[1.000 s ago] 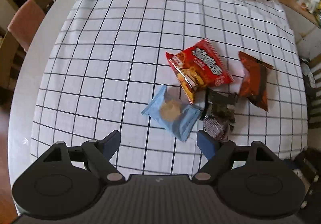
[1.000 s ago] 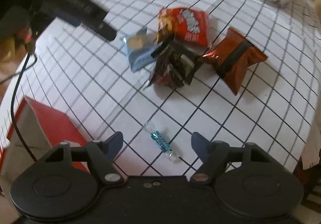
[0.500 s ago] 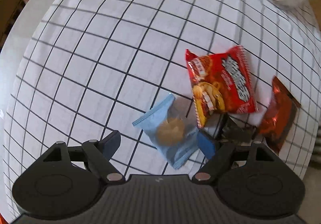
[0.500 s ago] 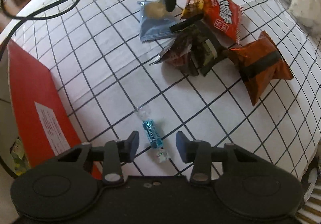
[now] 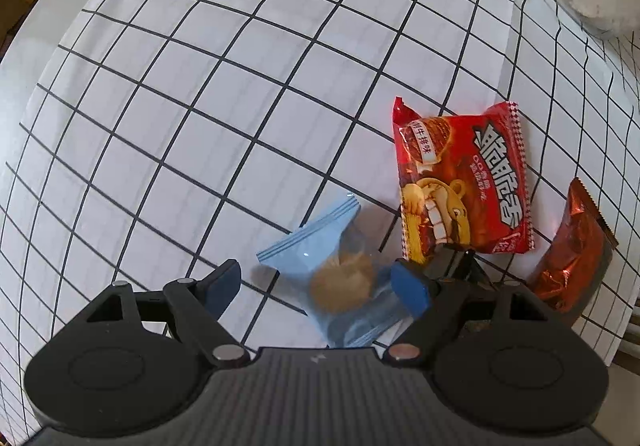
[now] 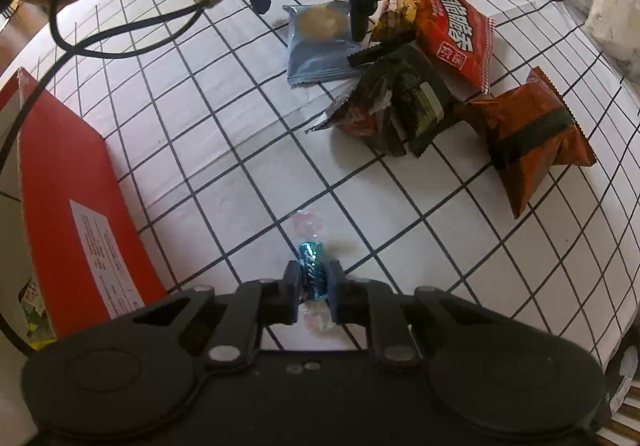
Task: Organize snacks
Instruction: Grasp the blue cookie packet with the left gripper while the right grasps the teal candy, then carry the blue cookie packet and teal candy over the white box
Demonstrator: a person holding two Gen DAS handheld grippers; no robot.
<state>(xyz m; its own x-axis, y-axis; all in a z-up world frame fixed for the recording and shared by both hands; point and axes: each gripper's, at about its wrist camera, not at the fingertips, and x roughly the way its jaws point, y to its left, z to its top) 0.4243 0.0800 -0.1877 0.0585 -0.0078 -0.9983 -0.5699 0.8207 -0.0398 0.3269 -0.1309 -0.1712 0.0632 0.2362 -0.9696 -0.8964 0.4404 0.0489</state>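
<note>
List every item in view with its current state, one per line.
right gripper: shut on blue candy
left gripper: open, straddling light blue packet
light blue packet: sealed, flat
red snack bag: sealed, flat
orange packet: sealed, puffed
dark wrappers: crumpled
red box: cannot tell

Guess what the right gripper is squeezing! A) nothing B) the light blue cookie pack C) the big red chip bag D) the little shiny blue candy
D: the right gripper has its jaws closed on the little shiny blue candy, whose clear twisted ends stick out front and back.
</note>
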